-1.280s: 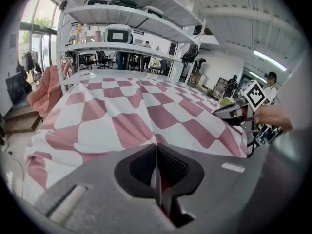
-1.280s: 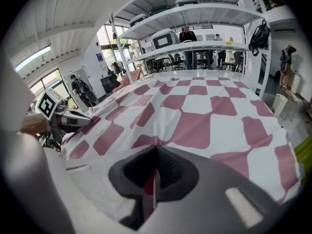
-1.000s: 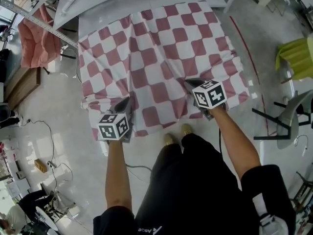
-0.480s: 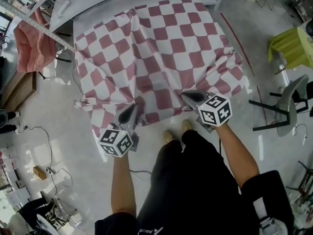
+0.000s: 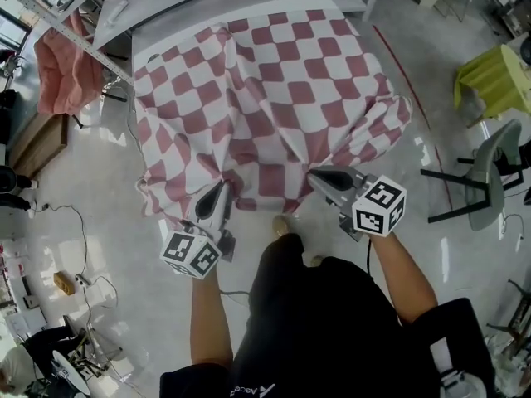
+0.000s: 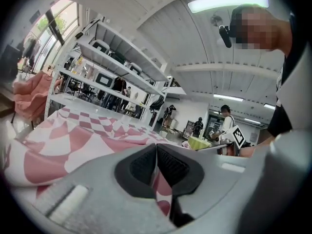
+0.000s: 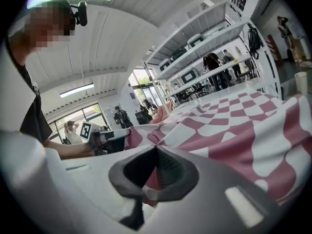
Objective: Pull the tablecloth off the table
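Observation:
The pink-and-white checked tablecloth [image 5: 274,89] lies rumpled over the white table [image 5: 241,2], and its near edge hangs bunched toward the floor. My left gripper [image 5: 222,189] is shut on the cloth's near left edge. My right gripper [image 5: 315,174] is shut on the near right edge, and folds fan out from both grips. In the left gripper view the dark pads [image 6: 141,167] pinch a strip of tablecloth [image 6: 73,145]. The right gripper view shows the same: my right gripper [image 7: 156,172] has tablecloth [image 7: 243,130] clamped between its pads.
A pink cloth [image 5: 62,69] hangs from a rack at the left, by a metal shelf. A yellow-green covered object [image 5: 498,77] and a grey chair [image 5: 489,185] stand at the right. Cables [image 5: 83,222] trail on the floor at the left. The person's shoes [image 5: 286,225] are close to the hanging cloth.
Both grippers have drawn back toward the person with the cloth in them. The cloth has slid nearer, bunching and hanging lower at the near edge.

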A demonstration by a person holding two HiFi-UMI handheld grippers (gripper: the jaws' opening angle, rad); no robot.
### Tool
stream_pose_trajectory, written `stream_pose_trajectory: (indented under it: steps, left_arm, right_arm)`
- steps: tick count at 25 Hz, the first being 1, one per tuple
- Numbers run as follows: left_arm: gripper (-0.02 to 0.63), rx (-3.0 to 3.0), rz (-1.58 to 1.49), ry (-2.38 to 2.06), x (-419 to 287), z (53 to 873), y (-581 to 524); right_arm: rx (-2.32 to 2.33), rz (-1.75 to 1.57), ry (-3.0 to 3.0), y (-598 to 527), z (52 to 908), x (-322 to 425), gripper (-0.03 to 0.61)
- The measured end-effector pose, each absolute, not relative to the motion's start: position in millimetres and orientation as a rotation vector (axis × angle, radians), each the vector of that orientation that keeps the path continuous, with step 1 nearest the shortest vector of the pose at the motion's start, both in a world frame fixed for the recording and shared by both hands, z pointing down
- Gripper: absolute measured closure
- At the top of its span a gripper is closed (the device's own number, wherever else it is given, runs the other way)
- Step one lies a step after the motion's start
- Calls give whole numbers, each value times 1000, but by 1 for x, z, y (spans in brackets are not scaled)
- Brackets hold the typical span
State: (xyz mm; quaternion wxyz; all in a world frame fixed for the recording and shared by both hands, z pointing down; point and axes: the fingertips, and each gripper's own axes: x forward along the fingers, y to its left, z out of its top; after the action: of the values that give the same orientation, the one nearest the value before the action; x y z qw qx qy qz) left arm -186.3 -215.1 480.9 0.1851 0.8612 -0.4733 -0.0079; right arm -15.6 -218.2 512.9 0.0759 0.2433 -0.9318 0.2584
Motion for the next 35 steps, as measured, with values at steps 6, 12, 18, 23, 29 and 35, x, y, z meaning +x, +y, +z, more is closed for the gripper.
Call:
stream_pose_trajectory:
  steps: [6, 12, 18, 23, 29, 35]
  left_arm:
    - [601, 2428, -152, -1422, -162, 405, -220]
    - [601, 2430, -265, -1515, -134, 346, -192]
    - [601, 2454, -371, -1590, -118, 321, -136]
    - [601, 2518, -444, -1621, -117, 284, -55]
    - [601, 2631, -532, -1612, -136, 239, 38]
    - [601, 2756, -619, -1602, -174, 181, 117]
  right_arm:
    - [643, 780, -2929, -217, 444, 1, 577]
    - [658, 751, -3047, -200, 378, 39, 577]
    - [701, 693, -3161, -156, 349, 71, 577]
    - [759, 576, -3245, -78, 305, 80, 577]
    - [814, 403, -3323, 13, 256, 61, 577]
    - [859, 300, -3425, 92, 199, 27, 577]
